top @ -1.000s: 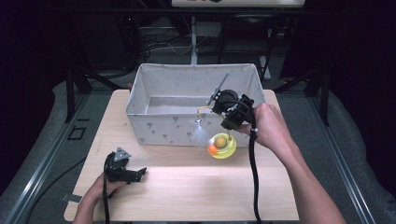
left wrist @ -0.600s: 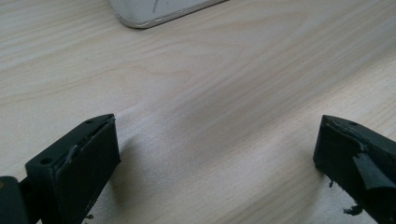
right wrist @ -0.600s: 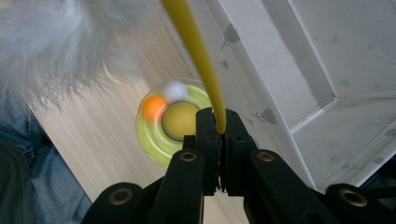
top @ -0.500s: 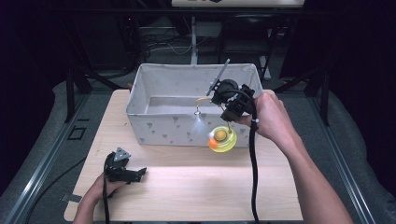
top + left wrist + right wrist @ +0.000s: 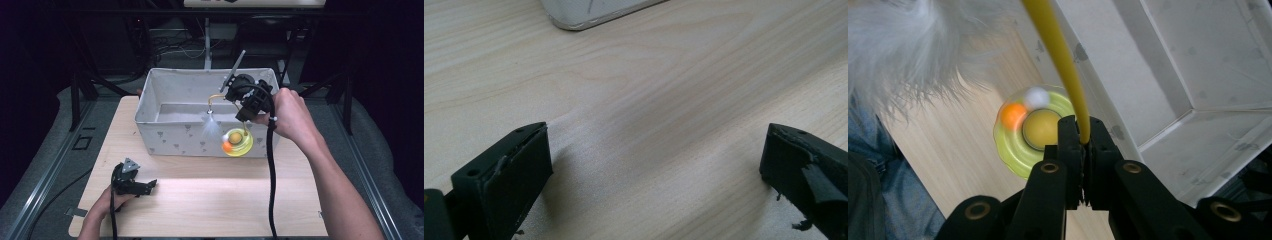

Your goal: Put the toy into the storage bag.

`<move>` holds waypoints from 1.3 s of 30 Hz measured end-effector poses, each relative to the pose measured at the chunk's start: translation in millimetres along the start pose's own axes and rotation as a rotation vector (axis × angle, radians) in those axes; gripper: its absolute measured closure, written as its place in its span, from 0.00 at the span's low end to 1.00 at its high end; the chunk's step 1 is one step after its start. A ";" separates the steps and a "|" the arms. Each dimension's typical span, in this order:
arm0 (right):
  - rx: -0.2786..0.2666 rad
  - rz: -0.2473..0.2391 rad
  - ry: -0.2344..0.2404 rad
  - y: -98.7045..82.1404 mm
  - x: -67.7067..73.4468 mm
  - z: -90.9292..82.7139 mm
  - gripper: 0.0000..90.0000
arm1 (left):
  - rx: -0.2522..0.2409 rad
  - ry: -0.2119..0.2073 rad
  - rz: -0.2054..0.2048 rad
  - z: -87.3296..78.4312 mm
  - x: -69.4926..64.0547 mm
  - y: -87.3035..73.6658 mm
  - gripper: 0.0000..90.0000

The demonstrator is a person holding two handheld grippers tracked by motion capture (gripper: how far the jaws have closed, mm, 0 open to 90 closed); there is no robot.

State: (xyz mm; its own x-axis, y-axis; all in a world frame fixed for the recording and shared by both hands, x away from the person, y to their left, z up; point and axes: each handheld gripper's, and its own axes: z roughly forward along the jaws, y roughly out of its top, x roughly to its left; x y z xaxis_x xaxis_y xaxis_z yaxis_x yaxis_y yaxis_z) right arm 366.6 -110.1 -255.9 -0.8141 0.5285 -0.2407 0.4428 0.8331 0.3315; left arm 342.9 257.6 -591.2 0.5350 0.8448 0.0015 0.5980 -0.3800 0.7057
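A cat toy hangs in the air against the front wall of the white fabric box point(image 5: 175, 140). It has a yellow-green round base point(image 5: 236, 142) with an orange ball and a white ball, a thin yellow wire point(image 5: 215, 97) and a white feather tuft point(image 5: 210, 127). My right gripper point(image 5: 243, 100) is shut on the yellow wire point(image 5: 1058, 50), above the base point(image 5: 1018, 145) and beside the feather tuft point(image 5: 908, 50). My left gripper point(image 5: 145, 186) rests open on the wooden table point(image 5: 225, 200) at the front left, with nothing between its jaws point(image 5: 654, 165).
The box's inside point(image 5: 1198, 50) looks bare. A corner of the box point(image 5: 589, 12) shows beyond the left gripper. Dark frame legs and cables stand behind the table. A black cable point(image 5: 270, 175) trails from the right gripper over the table.
My right gripper has risen and moved toward the box, carrying the toy up with it. The left gripper has stayed where it was.
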 end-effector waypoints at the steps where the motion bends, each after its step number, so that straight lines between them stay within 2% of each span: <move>1: -0.006 0.001 0.000 1.2 -0.5 -1.9 0.98 | 0.000 0.000 0.000 0.0 0.0 0.0 0.00; 11: -0.016 -0.006 -0.014 14.0 -6.1 -15.8 0.98 | 0.000 0.000 0.000 0.0 0.0 0.0 0.00; 19: -0.032 0.009 -0.021 22.3 -15.1 -23.1 0.98 | -0.001 0.001 0.000 0.0 0.0 0.0 0.00; 39: -0.048 0.070 -0.055 41.3 -48.7 -35.7 0.98 | 0.001 0.001 -0.002 0.0 -0.1 0.0 0.00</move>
State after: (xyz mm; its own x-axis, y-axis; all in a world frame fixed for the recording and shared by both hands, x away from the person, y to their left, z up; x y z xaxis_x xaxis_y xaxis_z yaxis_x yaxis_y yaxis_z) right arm 411.1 -107.3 -197.9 -0.7593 0.5946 -0.2644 0.4785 0.7856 0.3923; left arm 342.8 257.5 -591.1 0.5336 0.8458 0.0007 0.5995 -0.3788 0.7051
